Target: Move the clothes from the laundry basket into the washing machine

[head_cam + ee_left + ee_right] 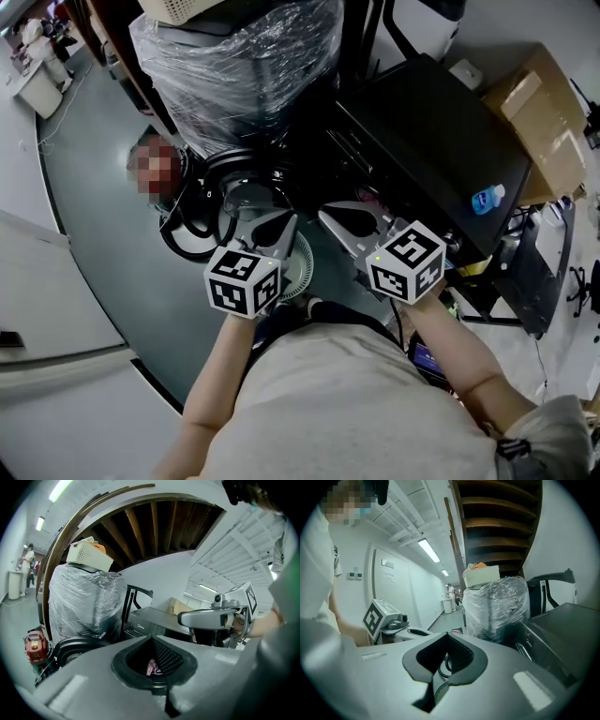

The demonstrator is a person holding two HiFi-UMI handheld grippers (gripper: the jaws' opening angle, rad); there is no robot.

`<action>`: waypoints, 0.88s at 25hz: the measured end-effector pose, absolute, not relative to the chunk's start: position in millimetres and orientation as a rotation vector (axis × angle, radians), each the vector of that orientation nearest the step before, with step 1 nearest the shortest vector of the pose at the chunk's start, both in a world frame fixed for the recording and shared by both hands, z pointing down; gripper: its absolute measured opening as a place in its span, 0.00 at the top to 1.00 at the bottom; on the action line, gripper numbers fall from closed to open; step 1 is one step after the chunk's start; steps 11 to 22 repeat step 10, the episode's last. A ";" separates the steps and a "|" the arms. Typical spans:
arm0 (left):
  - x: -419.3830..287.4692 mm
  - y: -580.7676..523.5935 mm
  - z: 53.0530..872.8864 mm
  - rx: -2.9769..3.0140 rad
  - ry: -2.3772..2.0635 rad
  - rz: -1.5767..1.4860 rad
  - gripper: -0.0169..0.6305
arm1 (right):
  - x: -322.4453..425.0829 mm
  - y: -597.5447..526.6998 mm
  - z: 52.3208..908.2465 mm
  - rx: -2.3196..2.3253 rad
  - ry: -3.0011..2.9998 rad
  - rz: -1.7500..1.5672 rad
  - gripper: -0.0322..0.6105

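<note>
Left claw (284, 223): lower centre of the head view, marker cube nearest the person. Its tips are drawn together, leaving a dark-padded window between the jaws.
Pink cloth (152, 666): a small scrap showing low in that window in the left gripper view. Whether it is pinched there or lies beyond the jaws cannot be told.
Right claw (323, 210): just right of the left claw, apart from it and pointing toward the upper left of the frame. Its tips meet, and nothing sits between the pads. A black loop shows through its window.
Washing machine (427, 131): a dark cabinet at the upper right of the head view, beyond the right claw. Its flat top carries a blue-capped bottle (487, 199) near the right edge.
Laundry basket (300, 267): a white perforated round rim, only a slice in view. It sits directly beneath the left claw, at the person's feet.
Wrapped stack (234, 66): a dark bulk under clear film at the top centre, left of the washing machine. A cream crate (89, 555) rests on top of it.
Black rings (202, 220): on the floor (103, 234) at the foot of the wrapped stack, left of the left claw.
Cardboard box (539, 122): upper right corner, beside the washing machine.
Red tool (35, 646): low at the left edge of the left gripper view, beside the black rings.
</note>
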State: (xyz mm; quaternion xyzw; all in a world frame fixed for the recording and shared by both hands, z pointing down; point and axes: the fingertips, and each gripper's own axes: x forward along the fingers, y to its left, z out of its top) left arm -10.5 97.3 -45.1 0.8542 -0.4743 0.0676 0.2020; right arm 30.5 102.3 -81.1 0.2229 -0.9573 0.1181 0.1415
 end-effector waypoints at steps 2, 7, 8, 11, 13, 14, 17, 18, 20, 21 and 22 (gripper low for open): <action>-11.6 99.9 -42.6 2.386 -1.319 0.193 0.96 | 29.6 104.4 -78.7 0.624 -2.751 0.321 0.91; -13.7 97.9 -42.4 2.387 -1.317 0.200 0.96 | 31.7 100.7 -77.3 0.591 -2.729 0.284 0.91; -14.4 96.7 -42.4 2.386 -1.319 0.201 0.96 | 32.6 99.3 -76.6 0.587 -2.727 0.285 0.91; -15.7 93.9 -42.2 2.384 -1.321 0.202 0.96 | 34.8 96.3 -75.0 0.581 -2.722 0.289 0.91; -15.7 93.9 -42.2 2.384 -1.321 0.202 0.96 | 34.8 96.3 -75.0 0.581 -2.722 0.289 0.91; -15.7 93.9 -42.2 2.384 -1.321 0.202 0.96 | 34.8 96.3 -75.0 0.581 -2.722 0.289 0.91; -15.7 93.9 -42.2 2.384 -1.321 0.202 0.96 | 34.8 96.3 -75.0 0.581 -2.722 0.289 0.91; -15.7 93.9 -42.2 2.384 -1.321 0.202 0.96 | 34.8 96.3 -75.0 0.581 -2.722 0.289 0.91; -15.7 93.9 -42.2 2.384 -1.321 0.202 0.96 | 34.8 96.3 -75.0 0.581 -2.722 0.289 0.91; -15.7 93.9 -42.2 2.384 -1.321 0.202 0.96 | 34.8 96.3 -75.0 0.581 -2.722 0.289 0.91; -15.7 93.9 -42.2 2.384 -1.321 0.202 0.96 | 34.8 96.3 -75.0 0.581 -2.722 0.289 0.91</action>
